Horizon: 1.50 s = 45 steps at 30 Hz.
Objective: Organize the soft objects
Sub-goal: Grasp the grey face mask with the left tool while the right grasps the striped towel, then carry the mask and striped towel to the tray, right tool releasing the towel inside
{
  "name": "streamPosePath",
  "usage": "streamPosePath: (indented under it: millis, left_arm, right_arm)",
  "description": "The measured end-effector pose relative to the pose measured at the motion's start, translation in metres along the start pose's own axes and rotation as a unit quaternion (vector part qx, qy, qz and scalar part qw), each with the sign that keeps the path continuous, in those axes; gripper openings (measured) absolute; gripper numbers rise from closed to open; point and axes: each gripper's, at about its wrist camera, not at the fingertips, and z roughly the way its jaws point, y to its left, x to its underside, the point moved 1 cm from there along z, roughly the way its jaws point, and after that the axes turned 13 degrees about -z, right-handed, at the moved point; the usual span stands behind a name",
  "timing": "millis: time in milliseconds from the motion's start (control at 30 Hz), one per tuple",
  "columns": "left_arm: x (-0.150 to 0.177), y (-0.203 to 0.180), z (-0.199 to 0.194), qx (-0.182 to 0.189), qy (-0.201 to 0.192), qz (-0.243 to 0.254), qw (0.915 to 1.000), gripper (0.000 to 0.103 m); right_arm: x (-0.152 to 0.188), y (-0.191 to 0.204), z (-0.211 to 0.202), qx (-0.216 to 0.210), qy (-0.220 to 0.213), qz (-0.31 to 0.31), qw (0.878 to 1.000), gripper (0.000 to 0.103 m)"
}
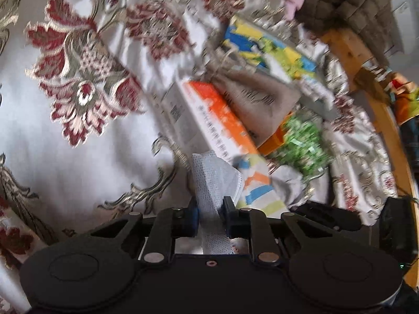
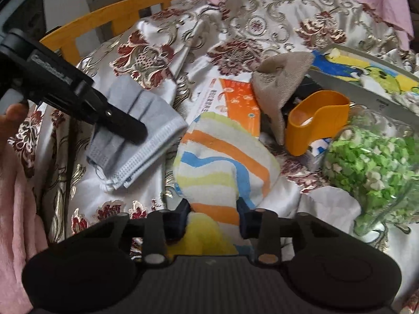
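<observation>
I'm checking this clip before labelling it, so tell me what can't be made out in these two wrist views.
- Orange and white box, left wrist view: print blurred, partly under the beige pouch.
- Striped towel, right wrist view: near end hidden behind the right gripper.
- Face mask, right wrist view: middle covered by the left gripper.
- Picture book, right wrist view: cut off at the right edge.

Both grippers are matte black. The left gripper [image 1: 209,216] has two round discs at its base, slim linkage bars pinned with silver rivets, and blue pads inside its fingers [image 1: 190,218]; a small reddish screw sits mid-body. The right gripper [image 2: 213,217] is built alike, with a ribbed grey centre plate, one silver and one copper rivet. At the left edge of the right wrist view a pink sleeve [image 2: 15,209] shows.
</observation>
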Motion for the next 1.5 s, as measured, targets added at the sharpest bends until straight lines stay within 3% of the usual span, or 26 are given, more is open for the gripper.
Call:
streamPosePath:
  millis: [533, 900, 1267, 1500]
  left_arm:
    - [0.010, -0.021, -0.039, 0.070, -0.104, 0.049, 0.9909, 0.019]
    - [0.023, -0.042, -0.052, 0.096, -0.165, 0.116, 0.9746, 0.019]
    - [0.009, -0.082, -0.053, 0.073, -0.234, 0.148, 0.9580, 0.019]
    - [-0.023, -0.127, -0.025, 0.070, -0.243, 0.178, 0.9508, 0.019]
  right_arm:
    - [-0.002, -0.008, -0.072, 0.013, -0.120, 0.065, 0.991, 0.032]
    - [-0.003, -0.019, -0.106, 0.053, -0.171, 0.078, 0.981, 0.032]
    - [-0.016, -0.050, -0.123, 0.098, -0.214, 0.083, 0.968, 0.033]
    - [-0.045, -0.106, -0.119, 0.122, -0.233, 0.091, 0.961, 0.033]
